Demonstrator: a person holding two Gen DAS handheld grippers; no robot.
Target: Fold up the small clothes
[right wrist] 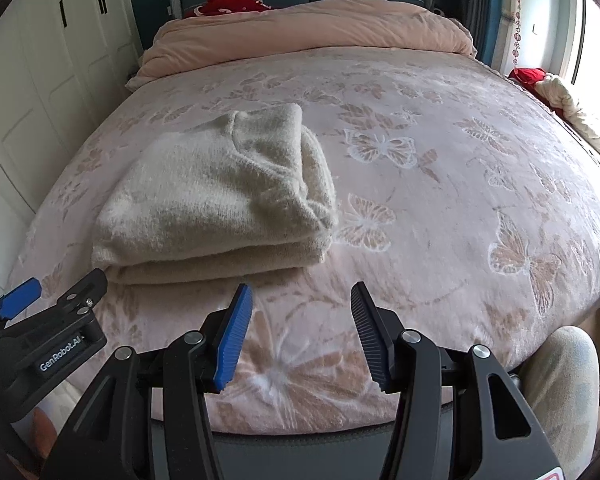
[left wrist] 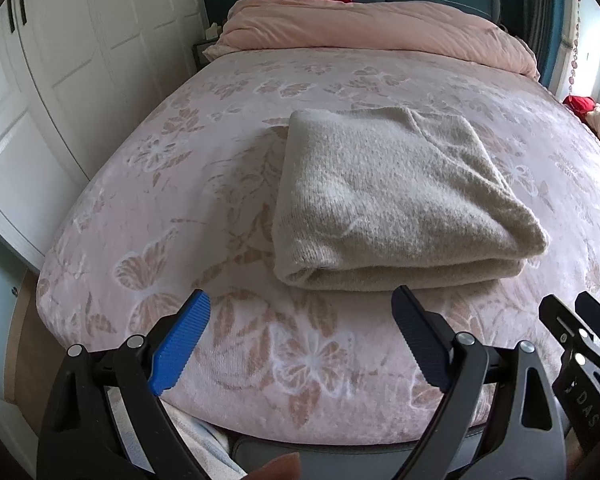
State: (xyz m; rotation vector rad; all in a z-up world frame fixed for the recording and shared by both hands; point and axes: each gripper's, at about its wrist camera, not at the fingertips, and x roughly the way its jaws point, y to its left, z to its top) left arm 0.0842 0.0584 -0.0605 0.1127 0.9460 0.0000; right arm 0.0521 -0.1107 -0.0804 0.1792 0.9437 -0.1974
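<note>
**Desk:** While both tools hang at the foot of the bed (left wrist: 148, 184), where does the garment sit?

**Photographer:** Centre-right of the left wrist frame, centre-left of the right wrist frame. The cream knit sweater (left wrist: 388, 200) lies on the butterfly-print cover as a stacked rectangle, thick fold edge toward the cameras, neckline seam on top toward the back.

**Desk:** And the fingers?

**Photographer:** The left gripper (left wrist: 300, 340) stands spread wide, empty, its blue pad at lower left and dark pad at lower centre-right. The right gripper (right wrist: 300, 336) is parted more narrowly, also holding nothing. Neither touches the knit; both sit just short of its near edge.

**Desk:** How should the step be done well?

**Photographer:** By the look of it the fold is nearly complete, so it may be only tidying. The right-hand end, seen bunched at mid-frame in the right wrist view, looks loose. A good move would pinch that lumpy corner low, through all layers, and draw it square without dragging the stack. Fluffy knit grips the plush cover, so lifting slightly beats sliding.

**Desk:** Anything else in shot?

**Photographer:** The pink duvet (right wrist: 308, 32) rolled along the top of the frame, red fabric (right wrist: 228, 2) behind it, white wardrobe doors (left wrist: 60, 80) at left.
</note>
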